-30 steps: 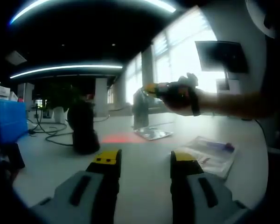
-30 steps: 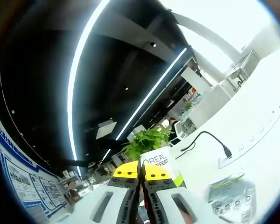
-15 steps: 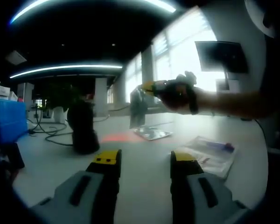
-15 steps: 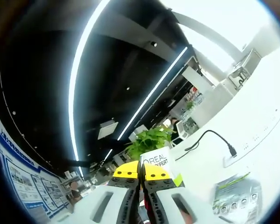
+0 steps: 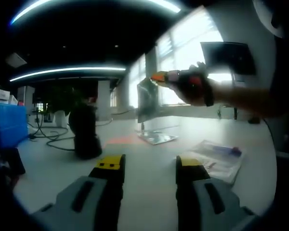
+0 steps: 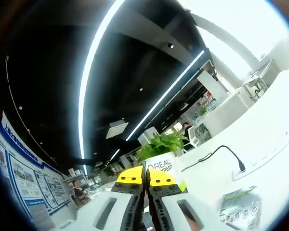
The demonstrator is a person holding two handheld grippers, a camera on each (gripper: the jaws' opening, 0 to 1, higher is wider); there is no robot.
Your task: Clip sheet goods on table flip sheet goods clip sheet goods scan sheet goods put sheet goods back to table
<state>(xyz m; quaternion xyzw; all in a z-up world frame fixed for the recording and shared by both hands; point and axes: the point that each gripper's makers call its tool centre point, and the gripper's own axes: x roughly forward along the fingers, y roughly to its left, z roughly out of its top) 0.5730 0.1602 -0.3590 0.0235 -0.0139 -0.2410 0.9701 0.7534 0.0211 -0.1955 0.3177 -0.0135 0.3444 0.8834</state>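
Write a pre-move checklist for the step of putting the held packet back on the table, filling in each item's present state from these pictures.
1. Right gripper shut on the white printed sheet packet: ok.
2. Packet held in the air above the white table: ok, seen in the left gripper view.
3. Bare table surface to set it down on: ok.
4. Left gripper open, holding nothing: ok.
5. Black cylindrical scanner stand standing apart from the packet: ok.
6. Scan completed: cannot tell.

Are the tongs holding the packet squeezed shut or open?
Shut. The right tongs have their yellow tips pressed together on the white packet, lifted above the table.
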